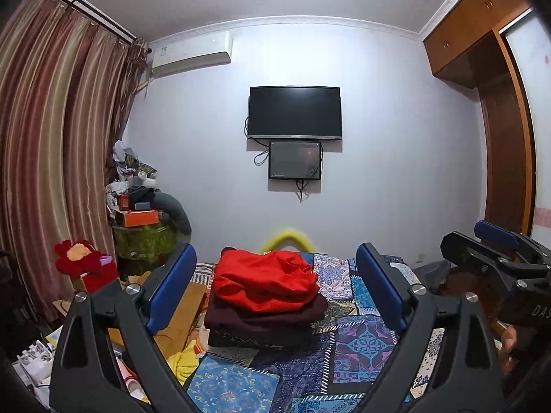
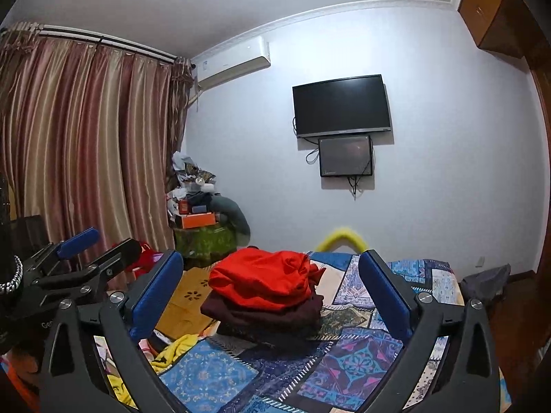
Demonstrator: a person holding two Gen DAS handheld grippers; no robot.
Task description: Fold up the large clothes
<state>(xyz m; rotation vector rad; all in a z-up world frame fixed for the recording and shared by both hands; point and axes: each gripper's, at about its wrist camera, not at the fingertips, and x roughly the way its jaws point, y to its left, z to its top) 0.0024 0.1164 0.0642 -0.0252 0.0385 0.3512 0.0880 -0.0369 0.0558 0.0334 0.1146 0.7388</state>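
Observation:
A stack of folded clothes sits on the patchwork bedspread [image 1: 361, 344]. A red garment [image 1: 265, 282] [image 2: 265, 278] lies loosely bunched on top, over a maroon one [image 1: 265, 320] [image 2: 268, 313] and a dark patterned piece at the bottom. My left gripper [image 1: 275, 249] is level and open, with the stack ahead of it, framed by its blue pads [image 1: 172, 285] and not touched. My right gripper [image 2: 271, 254] is also wide open and empty, facing the stack from slightly right. Each gripper shows at the other view's edge: right gripper [image 1: 482, 241], left gripper [image 2: 100, 242].
A crumpled yellow cloth [image 1: 186, 361] [image 2: 172, 347] lies at the bed's left edge by a wooden board [image 2: 186, 303]. Beyond are a cluttered green-covered stand [image 1: 144, 237], a red plush toy [image 1: 79, 258], curtains, a yellow foam arch [image 1: 287, 237], a wall television [image 1: 294, 112] and a wardrobe [image 1: 496, 137].

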